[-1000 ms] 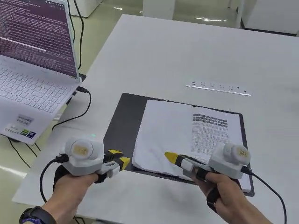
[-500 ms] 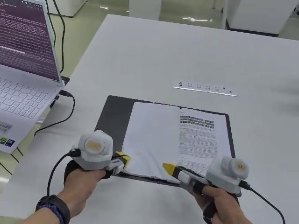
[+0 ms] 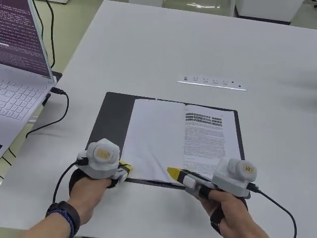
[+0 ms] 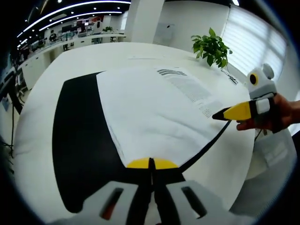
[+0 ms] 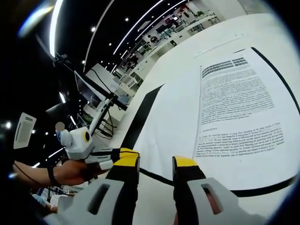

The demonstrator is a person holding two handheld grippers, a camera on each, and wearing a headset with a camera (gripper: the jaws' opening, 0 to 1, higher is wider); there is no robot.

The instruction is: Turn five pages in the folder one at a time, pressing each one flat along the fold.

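Right of a laptop [image 3: 15, 64] on the white tabletop [image 3: 148, 44], the left tool [image 3: 125, 167] has its jaws pressed together at the near edge of the blank page [image 3: 148, 139] in the open black folder [image 3: 111, 124], while the right tool [image 3: 173, 172], jaws spread, sits near the fold below the printed page [image 3: 210, 141].

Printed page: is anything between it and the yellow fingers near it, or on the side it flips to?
Nothing visible. The right gripper, fingers open, is at the printed page's lower edge; the blank left page is bare, with the left gripper at its lower corner.
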